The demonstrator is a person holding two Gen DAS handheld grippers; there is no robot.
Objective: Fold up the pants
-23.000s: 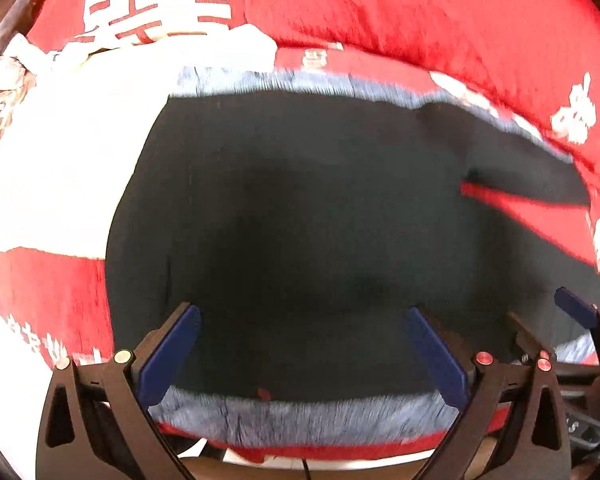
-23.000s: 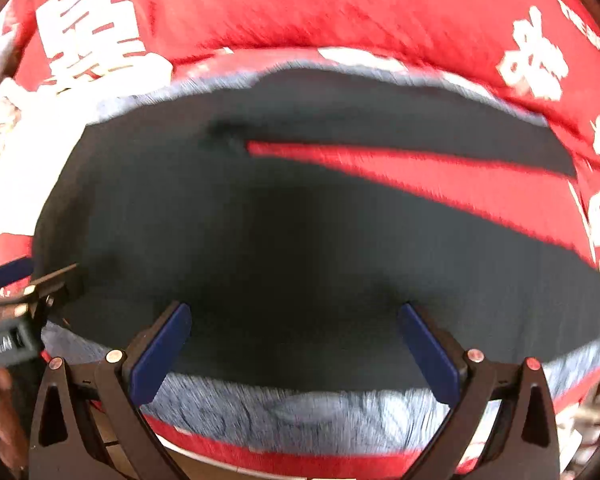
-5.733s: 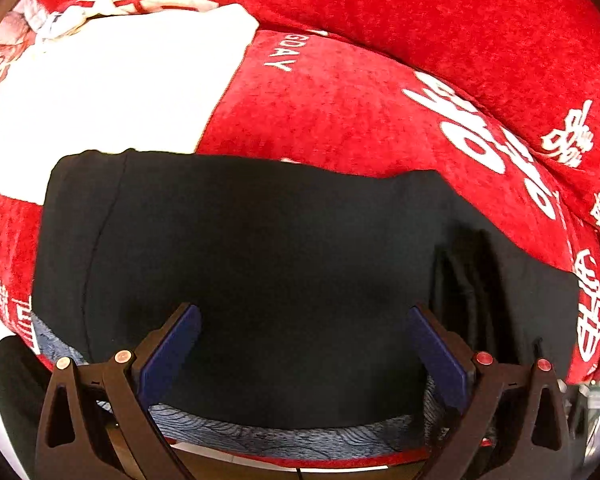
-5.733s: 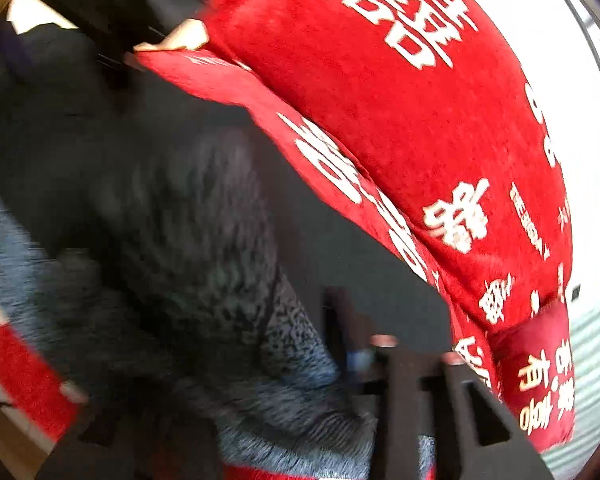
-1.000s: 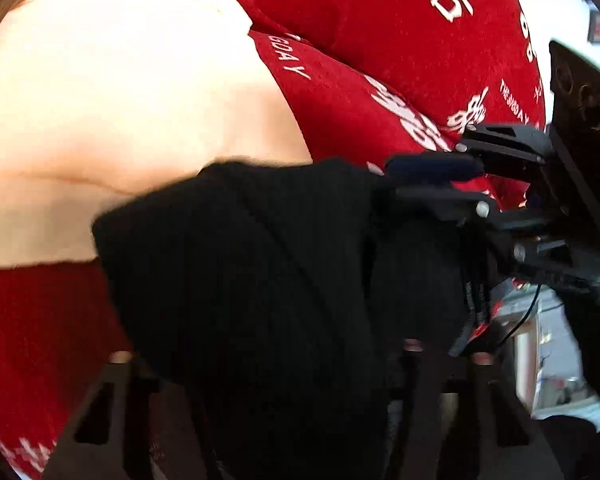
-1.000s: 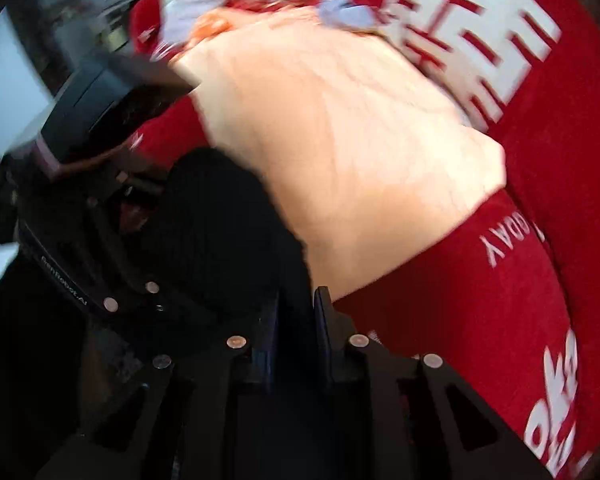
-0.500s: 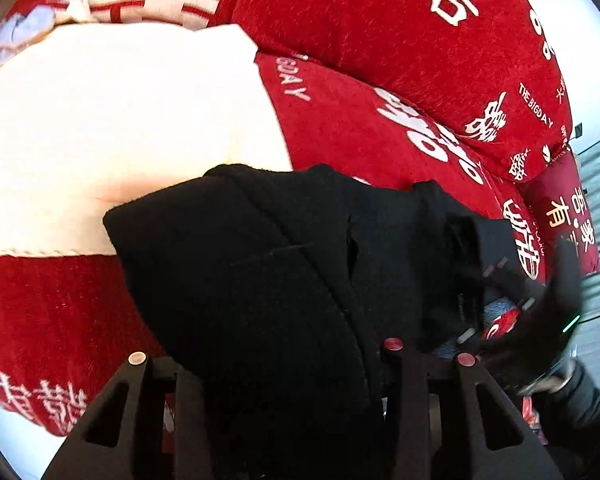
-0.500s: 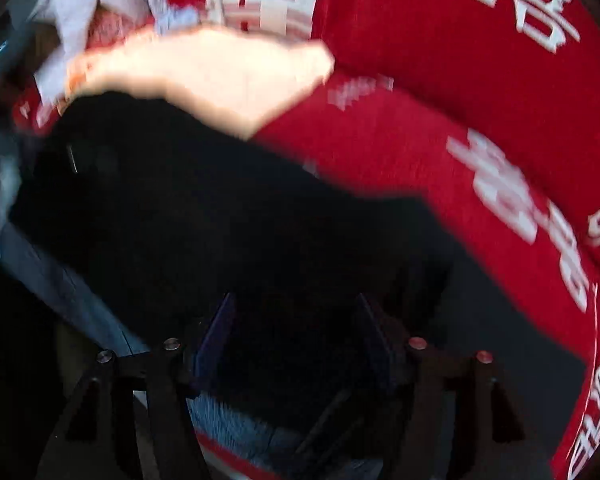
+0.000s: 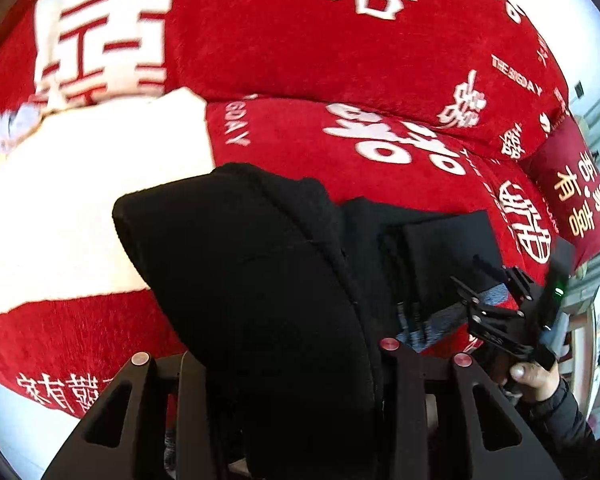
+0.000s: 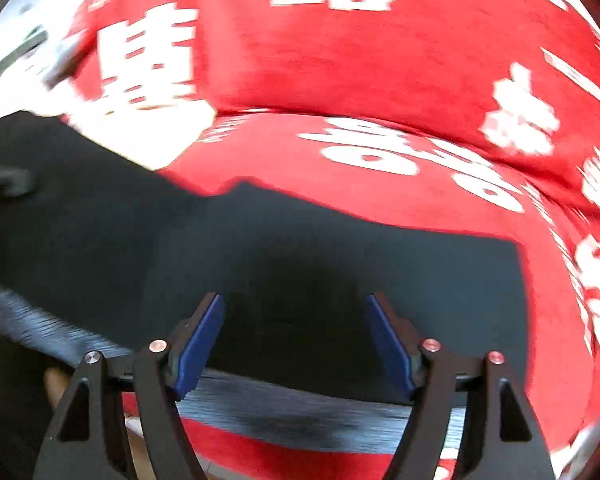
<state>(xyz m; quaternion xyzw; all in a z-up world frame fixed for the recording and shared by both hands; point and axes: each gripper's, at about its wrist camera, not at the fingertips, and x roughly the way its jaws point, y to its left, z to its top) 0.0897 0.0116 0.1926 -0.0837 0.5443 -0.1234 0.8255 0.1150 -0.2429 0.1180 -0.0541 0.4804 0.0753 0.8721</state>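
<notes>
1. While the left gripper (image 9: 284, 364) was clamped on a thick bundled fold of the black pants (image 9: 252, 280), I logged that fold as lifted above the red blanket (image 9: 340, 40), with the rest of the pants lying flat on the blanket to its right.
2. My right gripper (image 10: 296, 336) had its blue pads (image 10: 198, 340) spread wide, gripping nothing, and hovered over the flat part of the pants (image 10: 340, 264). I could not tell whether the pads touched the cloth.
3. Risk noted: the held bundle looked several layers thick. If the grip caught only the outer layers, the inner ones could slide out and the fold could open on release.
4. Risk noted: with the right side unpinned, pulling the bundle across could drag the flat portion along the plush blanket and skew the edges.
5. Risk noted: the cream cloth (image 9: 80, 208) lay just beside the pants; a low sweep could snag it.
6. The right-wrist view was motion-blurred, so edge alignment there was uncertain.
</notes>
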